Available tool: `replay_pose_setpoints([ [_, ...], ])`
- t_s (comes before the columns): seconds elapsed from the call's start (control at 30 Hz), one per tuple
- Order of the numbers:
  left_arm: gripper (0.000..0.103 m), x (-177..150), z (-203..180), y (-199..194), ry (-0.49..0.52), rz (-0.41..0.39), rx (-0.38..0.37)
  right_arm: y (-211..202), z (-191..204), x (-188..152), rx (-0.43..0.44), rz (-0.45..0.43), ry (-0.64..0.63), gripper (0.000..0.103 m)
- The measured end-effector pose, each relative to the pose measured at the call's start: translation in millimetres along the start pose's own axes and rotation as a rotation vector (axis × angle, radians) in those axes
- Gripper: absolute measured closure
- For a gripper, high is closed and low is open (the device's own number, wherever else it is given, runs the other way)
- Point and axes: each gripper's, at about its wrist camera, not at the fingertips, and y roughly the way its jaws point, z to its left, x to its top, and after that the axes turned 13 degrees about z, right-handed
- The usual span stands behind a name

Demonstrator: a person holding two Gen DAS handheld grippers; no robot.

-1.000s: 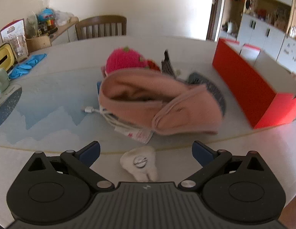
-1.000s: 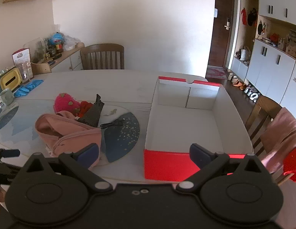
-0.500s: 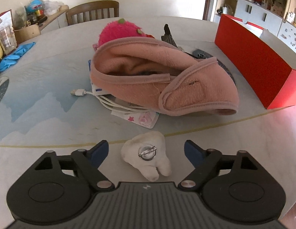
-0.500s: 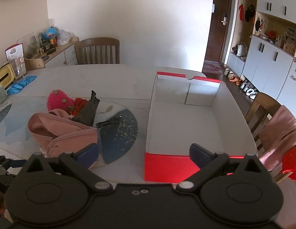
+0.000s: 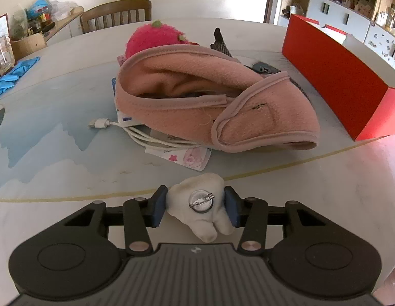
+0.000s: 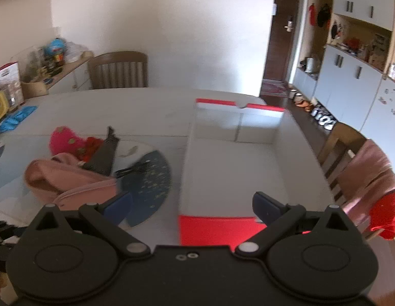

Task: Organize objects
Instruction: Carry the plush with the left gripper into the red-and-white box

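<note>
We're closing the left claw (image 5: pixel 195 205) on the tooth-shaped plush (image 5: pixel 201 210), bottom centre, roots pointing toward camera; right claw (image 6: pixel 192 205) is idling open.

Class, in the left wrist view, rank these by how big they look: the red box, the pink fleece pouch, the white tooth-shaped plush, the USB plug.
1. Pink fleece pouch
2. Red box, partly out of frame and farther off, so this ranking is unsure
3. White tooth-shaped plush, enlarged by nearness
4. USB plug
</note>
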Motion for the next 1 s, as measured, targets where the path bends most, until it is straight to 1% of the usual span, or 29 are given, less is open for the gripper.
replay_pose_setpoints([
  [0.2,0.058,7.0,-8.6,-11.3,0.017,-0.019,-0.001,-0.9,-32.2,9.8,-0.044,-0.020,0.050,0.003],
  [0.3,0.058,13.4,-15.9,-20.3,0.017,-0.025,-0.018,1.0,-49.4,13.8,-0.052,-0.027,0.063,0.003],
  [0.47,0.058,27.5,-40.7,-40.7,0.022,-0.051,-0.025,9.7,-82.3,19.6,-0.050,-0.023,0.074,0.003],
  [0.6,0.058,46.0,-67.0,-55.7,0.030,-0.086,-0.035,19.8,-106.8,23.4,-0.050,-0.010,0.065,0.004],
  [0.7,0.058,63.8,-87.7,-63.4,0.038,-0.110,-0.049,34.4,-124.3,25.7,-0.059,0.018,0.042,0.009],
  [0.77,0.058,75.5,-102.2,-67.4,0.043,-0.123,-0.067,42.6,-134.4,27.4,-0.062,0.044,0.032,0.016],
  [0.8,0.058,81.7,-109.6,-69.0,0.049,-0.129,-0.074,46.9,-138.7,28.7,-0.062,0.055,0.028,0.018],
  [0.87,0.058,94.2,-125.5,-72.5,0.070,-0.135,-0.090,54.4,-146.5,31.2,-0.050,0.075,0.020,0.025],
  [0.93,0.057,109.0,-142.2,-74.3,0.101,-0.140,-0.096,60.6,-151.9,31.9,-0.035,0.089,0.007,0.027],
  [1.0,0.058,122.4,-156.0,-73.2,0.115,-0.131,-0.112,66.9,-154.0,32.0,-0.032,0.104,-0.007,0.033],
])
